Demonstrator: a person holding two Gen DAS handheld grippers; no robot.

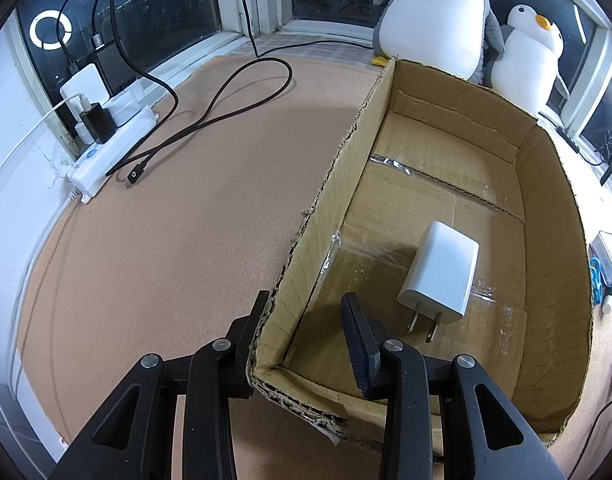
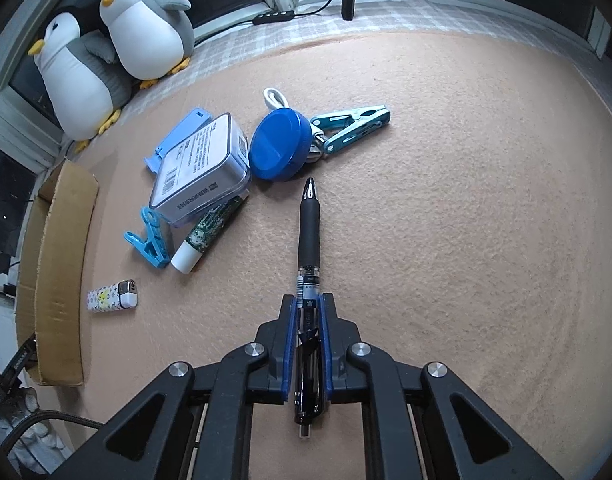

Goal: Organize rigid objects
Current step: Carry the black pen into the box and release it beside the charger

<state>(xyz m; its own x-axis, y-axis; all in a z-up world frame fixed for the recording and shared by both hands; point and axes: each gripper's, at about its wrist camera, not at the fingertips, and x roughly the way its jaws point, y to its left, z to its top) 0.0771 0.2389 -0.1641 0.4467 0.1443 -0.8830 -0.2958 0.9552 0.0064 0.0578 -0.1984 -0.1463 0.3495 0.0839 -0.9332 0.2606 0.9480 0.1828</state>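
Note:
A cardboard box lies open on the cork mat, with a white USB wall charger inside. My left gripper is open and straddles the box's left wall near its front corner, one finger outside, one inside. The box's edge also shows at the left in the right wrist view. My right gripper is shut on a black pen that points forward. Ahead of it lie a blue round case, a clear plastic box, a teal clip, a glue stick, a blue clothespin and a lighter.
A white power strip with plugs and a black cable lie at the mat's far left. Two plush penguins stand by the window behind the box. A blue phone stand lies beside the plastic box.

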